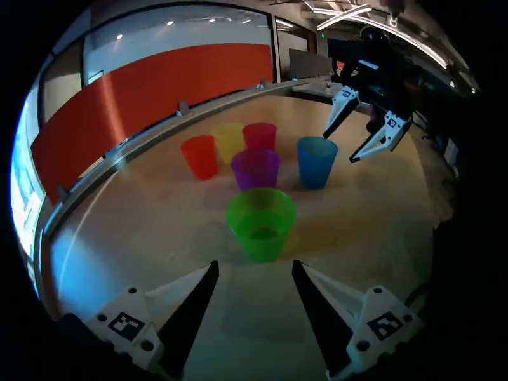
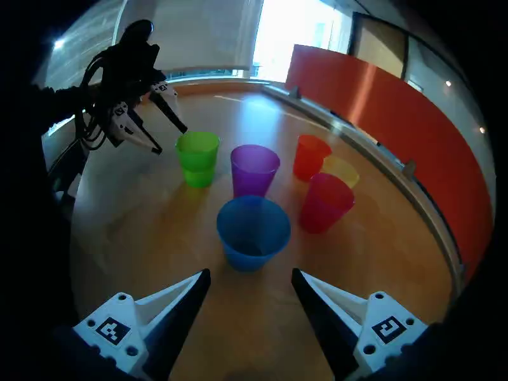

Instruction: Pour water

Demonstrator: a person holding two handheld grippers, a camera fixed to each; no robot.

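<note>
Several plastic cups stand upright on a wooden table (image 1: pixel 159 235). In the left gripper view my left gripper (image 1: pixel 255 270) is open, just short of a green cup (image 1: pixel 261 222). Behind it are a purple cup (image 1: pixel 255 168), blue cup (image 1: pixel 316 161), orange cup (image 1: pixel 200 156), yellow cup (image 1: pixel 228 140) and pink cup (image 1: pixel 260 135). The right gripper (image 1: pixel 351 148) hangs open beyond the blue cup. In the right gripper view my right gripper (image 2: pixel 251 277) is open just before the blue cup (image 2: pixel 253 232); the purple cup (image 2: pixel 254 169), green cup (image 2: pixel 198 157), pink cup (image 2: pixel 325 202), orange cup (image 2: pixel 310 155), yellow cup (image 2: pixel 341 170) and left gripper (image 2: pixel 171 141) lie beyond.
A red partition (image 1: pixel 159 95) with a metal rail runs along the table's far edge, also seen as the red partition (image 2: pixel 394 120) in the right gripper view. A bright window (image 2: pixel 292 38) is behind. Bare tabletop (image 2: pixel 140 222) lies around the cups.
</note>
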